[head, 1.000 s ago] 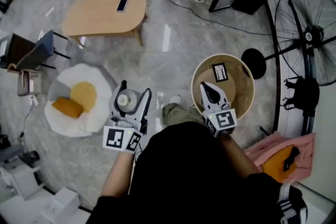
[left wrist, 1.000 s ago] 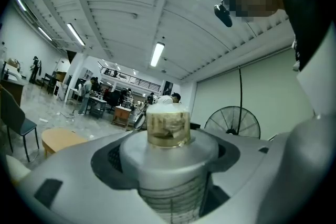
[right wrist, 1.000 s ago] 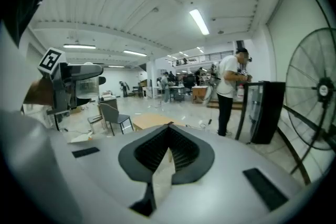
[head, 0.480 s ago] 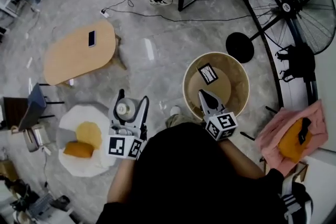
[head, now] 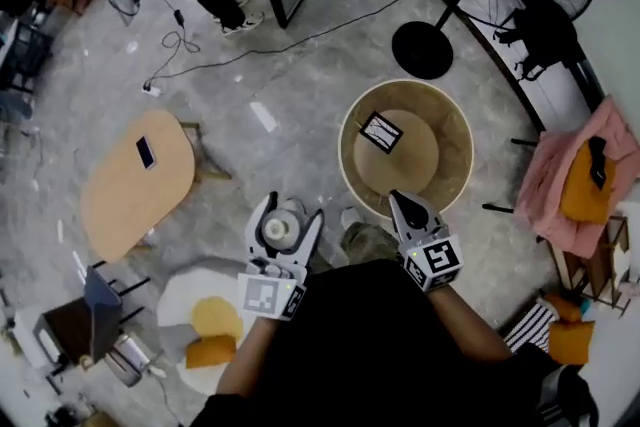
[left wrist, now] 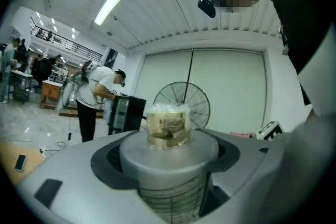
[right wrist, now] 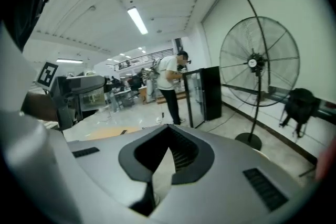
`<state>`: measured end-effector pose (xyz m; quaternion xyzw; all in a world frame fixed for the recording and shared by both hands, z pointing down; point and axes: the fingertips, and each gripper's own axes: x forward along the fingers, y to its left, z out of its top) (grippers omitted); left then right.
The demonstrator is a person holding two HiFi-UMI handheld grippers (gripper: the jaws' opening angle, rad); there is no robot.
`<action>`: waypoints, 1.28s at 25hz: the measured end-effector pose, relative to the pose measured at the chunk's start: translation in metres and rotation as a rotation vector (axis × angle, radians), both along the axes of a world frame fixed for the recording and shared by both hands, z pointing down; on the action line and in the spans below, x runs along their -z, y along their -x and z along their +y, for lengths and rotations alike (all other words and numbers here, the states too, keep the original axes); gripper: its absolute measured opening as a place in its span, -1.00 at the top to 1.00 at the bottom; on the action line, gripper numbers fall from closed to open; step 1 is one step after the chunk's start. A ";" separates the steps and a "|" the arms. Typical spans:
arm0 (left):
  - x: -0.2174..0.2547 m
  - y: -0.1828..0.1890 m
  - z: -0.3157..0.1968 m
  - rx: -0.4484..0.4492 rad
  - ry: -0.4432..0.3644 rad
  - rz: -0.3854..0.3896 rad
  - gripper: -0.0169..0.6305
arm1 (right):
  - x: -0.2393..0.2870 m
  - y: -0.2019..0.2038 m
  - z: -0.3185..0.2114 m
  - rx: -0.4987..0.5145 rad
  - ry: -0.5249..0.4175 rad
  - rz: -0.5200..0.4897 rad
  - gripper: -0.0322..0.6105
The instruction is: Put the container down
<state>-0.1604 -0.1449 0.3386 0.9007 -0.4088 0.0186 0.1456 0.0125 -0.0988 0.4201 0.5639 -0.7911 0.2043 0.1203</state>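
Left claw (head: 284,213) is clamping an upright grey ribbed cylindrical container (head: 280,231) with a clear cap, holding it in the air over the grey marble floor (head: 300,115). Right claw (head: 408,207) is sitting closed and empty, hanging over the near edge of the round tan tub (head: 347,140).

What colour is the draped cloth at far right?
The cloth is pink, best seen in the head view.

The marble floor (head: 290,85) carries a round desk (head: 452,137) bearing a card (head: 381,131) just ahead of the right gripper (head: 401,200), and an oval desk (head: 120,200) bearing a phone (head: 146,152) left of the left gripper (head: 288,212).
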 end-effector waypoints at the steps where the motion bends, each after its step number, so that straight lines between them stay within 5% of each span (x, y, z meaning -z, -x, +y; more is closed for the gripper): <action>1: -0.012 -0.010 -0.008 -0.063 0.007 -0.002 -0.13 | 0.000 -0.012 -0.001 -0.081 -0.006 0.009 0.83; 6: -0.056 -0.070 -0.035 -0.347 0.020 -0.025 -0.13 | -0.005 -0.044 0.005 -0.401 -0.007 -0.030 0.83; 10: -0.080 -0.107 -0.039 -0.505 0.012 -0.058 -0.13 | -0.025 -0.043 0.021 -0.502 0.020 -0.069 0.83; 16: -0.167 -0.153 -0.041 -0.612 0.021 -0.107 -0.13 | -0.092 -0.075 0.031 -0.598 0.038 0.004 0.83; 23: -0.314 -0.201 -0.070 -0.657 0.094 -0.163 -0.13 | -0.220 -0.120 0.001 -0.679 0.034 -0.064 0.83; 28: -0.360 -0.204 -0.099 -0.596 0.076 -0.141 -0.13 | -0.269 -0.103 -0.035 -0.586 0.042 -0.043 0.83; 32: -0.447 -0.218 -0.106 -0.536 0.072 -0.204 -0.13 | -0.341 -0.115 -0.049 -0.515 0.054 -0.047 0.83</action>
